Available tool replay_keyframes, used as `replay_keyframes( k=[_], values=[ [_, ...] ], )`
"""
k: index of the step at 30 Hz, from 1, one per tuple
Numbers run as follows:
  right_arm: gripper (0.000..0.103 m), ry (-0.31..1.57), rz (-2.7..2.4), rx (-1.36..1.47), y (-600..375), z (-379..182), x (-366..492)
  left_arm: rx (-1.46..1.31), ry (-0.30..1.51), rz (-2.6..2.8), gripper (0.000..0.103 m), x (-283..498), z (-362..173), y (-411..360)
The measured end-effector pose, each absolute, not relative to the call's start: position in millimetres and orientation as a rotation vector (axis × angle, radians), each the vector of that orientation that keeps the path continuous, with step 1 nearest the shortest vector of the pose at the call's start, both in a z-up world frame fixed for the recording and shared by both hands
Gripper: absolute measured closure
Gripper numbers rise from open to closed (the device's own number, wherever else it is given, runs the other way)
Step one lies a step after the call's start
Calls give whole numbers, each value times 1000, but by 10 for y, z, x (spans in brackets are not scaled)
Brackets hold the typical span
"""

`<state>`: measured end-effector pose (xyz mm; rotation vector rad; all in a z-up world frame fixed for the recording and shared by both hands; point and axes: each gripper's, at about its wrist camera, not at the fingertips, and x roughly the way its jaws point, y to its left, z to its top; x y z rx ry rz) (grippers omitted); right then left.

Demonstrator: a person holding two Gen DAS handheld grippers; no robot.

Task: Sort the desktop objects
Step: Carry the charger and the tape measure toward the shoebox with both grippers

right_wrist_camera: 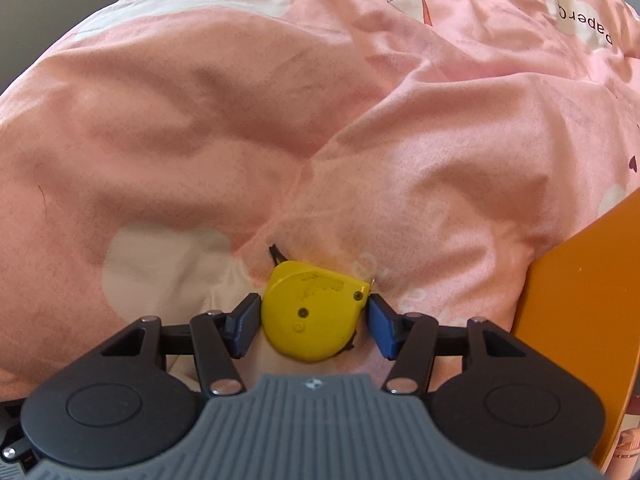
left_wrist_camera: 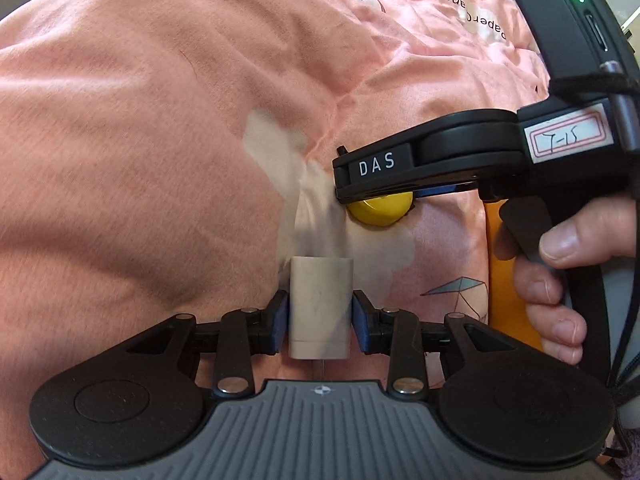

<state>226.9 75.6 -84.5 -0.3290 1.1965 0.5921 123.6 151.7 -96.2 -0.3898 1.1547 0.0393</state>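
The yellow tape measure (right_wrist_camera: 314, 314) lies flat on the pink printed bedcover (right_wrist_camera: 200, 128), low in the centre of the right wrist view, between the right gripper (right_wrist_camera: 314, 320)'s blue pads. Those jaws stand partly open: the left pad is touching or nearly touching the case, the right one shows a slight gap, so nothing is gripped. To do this well, centre the case and close squarely on its flat edges, since the soft cover gives. In the left wrist view's lower centre, the left gripper (left_wrist_camera: 320, 316) clamps a beige oval tube (left_wrist_camera: 320, 304). An orange board (right_wrist_camera: 580, 320) stands at the right edge.
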Motion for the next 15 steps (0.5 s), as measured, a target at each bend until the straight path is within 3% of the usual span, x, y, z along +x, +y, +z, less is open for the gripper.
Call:
replay_keyframes(
  k=[8,15],
  values=[
    [44,1165,621,-293,609,-674,2169,-394,1143,44,65,1176,-950,1505],
    [44,1059,711,-223,351,-179,1977,-366,1116,52,65,1145,-872,1454]
  ],
)
